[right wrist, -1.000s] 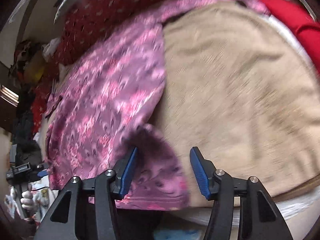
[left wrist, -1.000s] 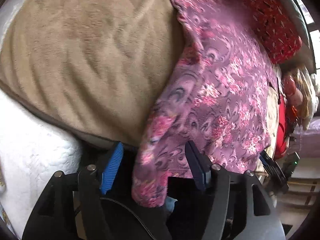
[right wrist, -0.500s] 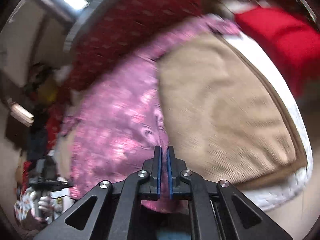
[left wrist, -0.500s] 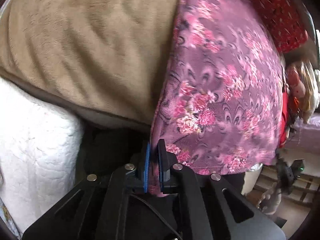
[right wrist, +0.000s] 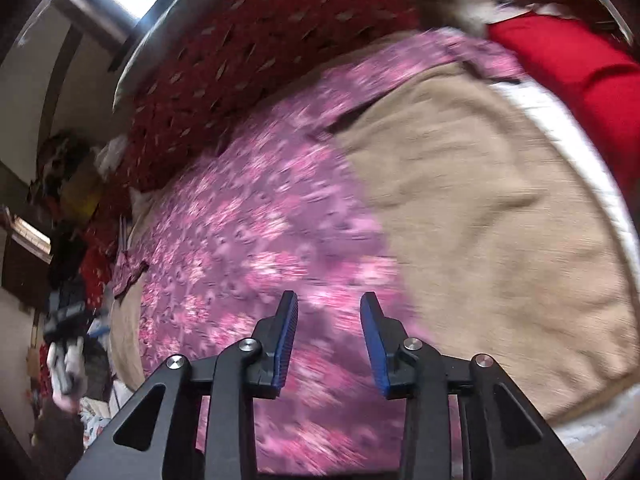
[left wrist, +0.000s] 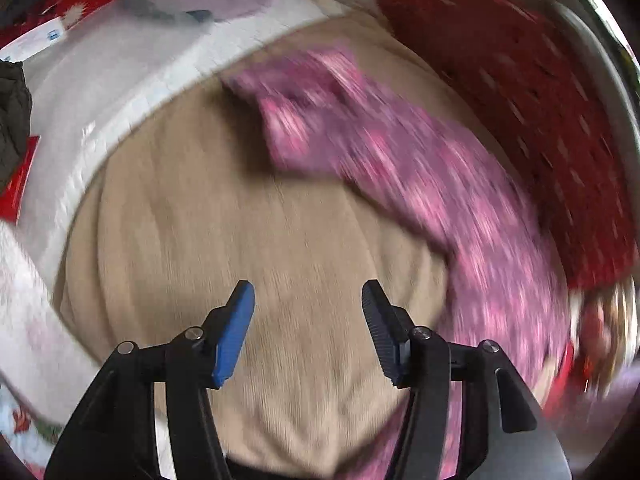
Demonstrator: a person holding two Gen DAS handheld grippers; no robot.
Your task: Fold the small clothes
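Pink floral-print fabric garment (right wrist: 256, 240) spread flat on beige fleece blanket (left wrist: 248, 240), laid out for folding. Left gripper (left wrist: 308, 332) opening over bare blanket, empty. Right gripper (right wrist: 329, 338) opening above garment, nothing pinched.

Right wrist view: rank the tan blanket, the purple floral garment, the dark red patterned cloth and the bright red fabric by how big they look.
1. tan blanket and purple floral garment: each fills about as much of the picture, so no ranking between them.
2. dark red patterned cloth.
3. bright red fabric, cut off by the picture's edge, so its real extent is unsure.
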